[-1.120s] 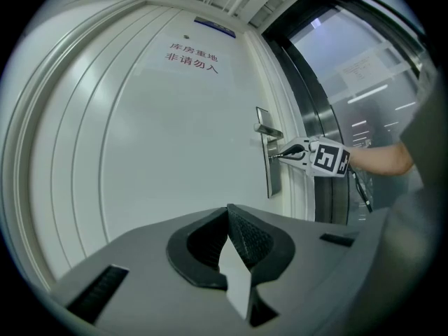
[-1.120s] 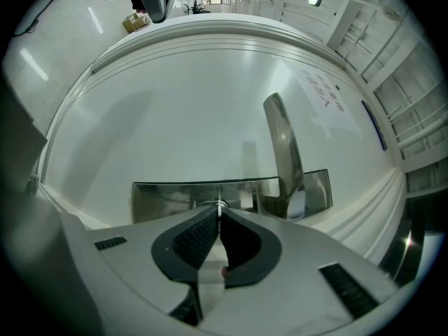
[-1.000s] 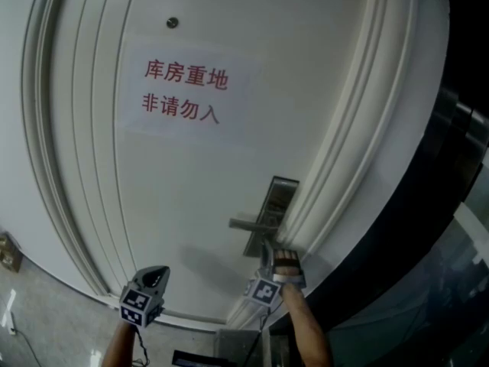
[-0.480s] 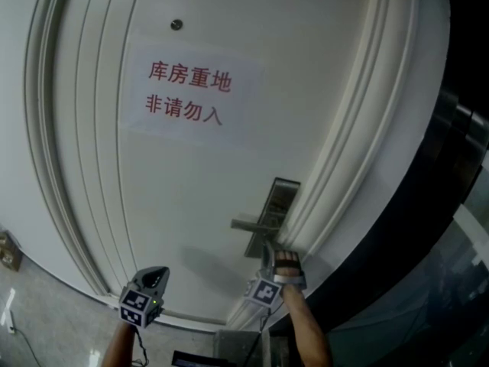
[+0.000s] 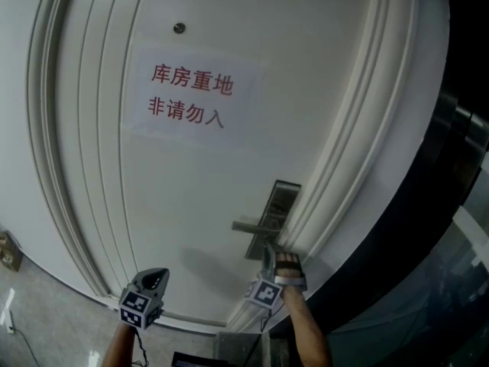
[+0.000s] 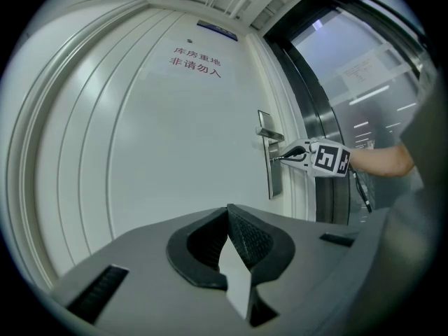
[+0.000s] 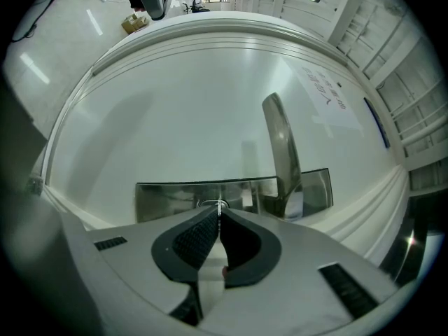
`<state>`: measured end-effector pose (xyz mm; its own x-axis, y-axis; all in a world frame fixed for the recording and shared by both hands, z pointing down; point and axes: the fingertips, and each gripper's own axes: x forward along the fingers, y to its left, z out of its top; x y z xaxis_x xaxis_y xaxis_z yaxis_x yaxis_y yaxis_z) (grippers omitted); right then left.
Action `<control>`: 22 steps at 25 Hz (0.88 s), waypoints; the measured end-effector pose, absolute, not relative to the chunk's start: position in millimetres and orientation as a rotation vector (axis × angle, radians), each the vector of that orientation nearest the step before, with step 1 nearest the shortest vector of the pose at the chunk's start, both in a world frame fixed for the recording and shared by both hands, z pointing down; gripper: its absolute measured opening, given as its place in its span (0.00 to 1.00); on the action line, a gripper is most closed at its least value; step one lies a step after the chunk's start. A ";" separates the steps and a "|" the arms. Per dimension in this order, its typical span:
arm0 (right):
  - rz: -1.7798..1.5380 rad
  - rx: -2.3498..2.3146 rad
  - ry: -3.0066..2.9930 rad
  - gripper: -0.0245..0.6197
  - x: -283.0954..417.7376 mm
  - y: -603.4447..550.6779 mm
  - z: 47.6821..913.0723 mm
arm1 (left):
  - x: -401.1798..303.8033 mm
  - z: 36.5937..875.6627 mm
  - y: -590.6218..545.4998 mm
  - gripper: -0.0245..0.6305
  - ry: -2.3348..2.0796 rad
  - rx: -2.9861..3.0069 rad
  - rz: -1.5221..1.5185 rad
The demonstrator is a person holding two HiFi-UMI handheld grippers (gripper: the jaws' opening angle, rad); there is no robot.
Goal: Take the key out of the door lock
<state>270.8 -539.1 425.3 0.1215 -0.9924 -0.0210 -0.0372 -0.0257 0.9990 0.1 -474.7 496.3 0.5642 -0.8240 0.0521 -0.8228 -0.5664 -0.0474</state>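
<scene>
A steel lock plate (image 5: 280, 196) with a lever handle (image 5: 247, 226) sits on the white door (image 5: 191, 189). My right gripper (image 5: 267, 252) presses against the plate's lower end. In the right gripper view its jaws (image 7: 220, 208) are shut on the key (image 7: 219, 203), a thin metal sliver sticking out of the keyhole in the plate (image 7: 164, 200), left of the handle (image 7: 281, 152). My left gripper (image 5: 157, 272) hangs low at the left, away from the door, shut on nothing (image 6: 227, 208). From there I see the right gripper (image 6: 281, 158) at the plate (image 6: 274, 182).
A paper sign with red characters (image 5: 189, 94) is stuck on the door's upper half. White mouldings (image 5: 336, 151) frame the door on the right, and beyond them stands a dark glass panel (image 5: 428, 243). Grey floor (image 5: 46, 319) lies at the lower left.
</scene>
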 end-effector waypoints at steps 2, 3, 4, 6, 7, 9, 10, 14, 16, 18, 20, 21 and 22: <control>-1.103 1.303 -1.142 0.07 271.1 -538.0 427.4 | -0.4 495.9 -474.3 0.05 1.455 -2.762 -0.105; -1.101 1.302 -1.143 0.07 271.2 -537.0 427.4 | -0.3 495.8 -474.5 0.05 1.454 -2.762 -0.104; -1.104 1.302 -1.145 0.07 271.0 -536.0 426.7 | -0.2 495.6 -475.0 0.05 1.453 -2.763 -0.103; -1.117 1.302 -1.150 0.07 270.0 -534.8 425.5 | 0.7 494.9 -475.6 0.05 1.450 -2.762 -0.101; -1.122 1.304 -1.152 0.07 269.5 -534.7 424.8 | 1.6 494.4 -475.5 0.05 1.446 -2.762 -0.100; -1.121 1.307 -1.151 0.07 269.3 -534.7 424.2 | 3.6 493.2 -474.8 0.05 1.440 -2.763 -0.095; -1.116 1.307 -1.149 0.07 269.7 -534.3 424.7 | 4.3 492.7 -474.0 0.05 1.436 -2.764 -0.094; -1.109 1.306 -1.156 0.07 270.0 -530.7 425.6 | 3.1 491.7 -470.5 0.05 1.432 -2.764 -0.089; -1.110 1.307 -1.160 0.07 269.5 -529.4 425.6 | 1.0 490.4 -469.4 0.05 1.437 -2.758 -0.084; -1.103 1.305 -1.168 0.07 269.0 -527.7 427.1 | -1.0 489.6 -467.4 0.05 1.440 -2.753 -0.083; -1.106 1.308 -1.167 0.07 267.7 -525.7 425.5 | -2.7 489.2 -465.6 0.05 1.439 -2.751 -0.088; -1.107 1.308 -1.166 0.07 267.2 -524.6 424.7 | -3.0 489.1 -464.4 0.05 1.438 -2.752 -0.089; -1.107 1.306 -1.165 0.07 267.0 -523.5 424.6 | -3.0 488.9 -462.9 0.05 1.436 -2.754 -0.088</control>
